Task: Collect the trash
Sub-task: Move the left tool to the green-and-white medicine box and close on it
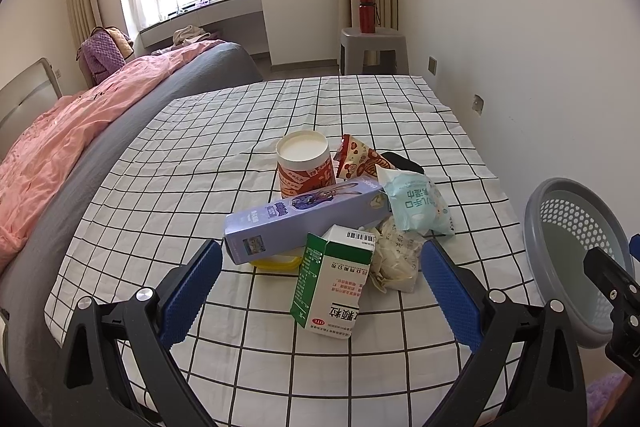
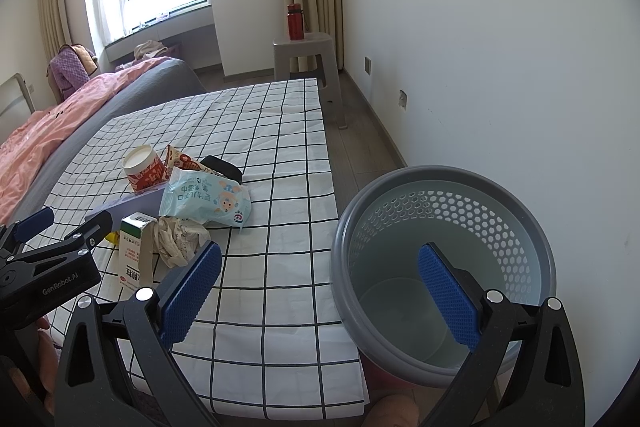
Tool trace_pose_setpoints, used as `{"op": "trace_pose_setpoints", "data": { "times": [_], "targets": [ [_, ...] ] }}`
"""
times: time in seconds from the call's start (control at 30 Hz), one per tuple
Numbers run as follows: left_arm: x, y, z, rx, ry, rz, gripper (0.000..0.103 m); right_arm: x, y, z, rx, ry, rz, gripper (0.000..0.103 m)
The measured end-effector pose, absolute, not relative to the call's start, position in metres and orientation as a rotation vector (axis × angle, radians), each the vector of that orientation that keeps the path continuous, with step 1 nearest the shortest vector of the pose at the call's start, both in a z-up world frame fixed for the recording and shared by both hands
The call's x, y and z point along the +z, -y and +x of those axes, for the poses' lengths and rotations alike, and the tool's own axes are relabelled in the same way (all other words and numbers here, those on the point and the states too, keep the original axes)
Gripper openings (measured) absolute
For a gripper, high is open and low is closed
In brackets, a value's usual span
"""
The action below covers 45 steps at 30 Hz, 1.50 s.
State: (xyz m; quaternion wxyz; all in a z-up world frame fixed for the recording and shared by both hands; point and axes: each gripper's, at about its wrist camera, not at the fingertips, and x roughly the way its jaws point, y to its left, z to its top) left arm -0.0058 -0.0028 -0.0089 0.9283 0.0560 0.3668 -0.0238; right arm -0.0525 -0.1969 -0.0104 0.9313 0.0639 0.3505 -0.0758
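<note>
The checkered table [image 1: 240, 131] is carrying the trash in 1 pile near its middle, and the grey perforated bin [image 2: 440, 247] is standing just beside its right edge. The left tool [image 1: 320, 287] is hovering spread wide, gripping nothing, around the green-and-white box [image 1: 332, 287]. The right tool [image 2: 320, 291] is gaping empty over the bin's rim.
</note>
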Motion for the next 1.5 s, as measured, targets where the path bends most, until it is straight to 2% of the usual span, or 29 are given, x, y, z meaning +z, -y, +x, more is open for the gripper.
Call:
{"op": "trace_pose_setpoints", "data": {
  "times": [0.67, 1.5],
  "targets": [
    [-0.039, -0.036, 0.005, 0.000, -0.853, 0.048, 0.095, -0.007, 0.199, -0.053, -0.096, -0.696, 0.171, 0.097],
    [-0.079, -0.015, 0.030, -0.068, -0.959, 0.078, 0.094, -0.008, 0.210, -0.050, -0.026, -0.697, 0.256, 0.097]
  ]
}}
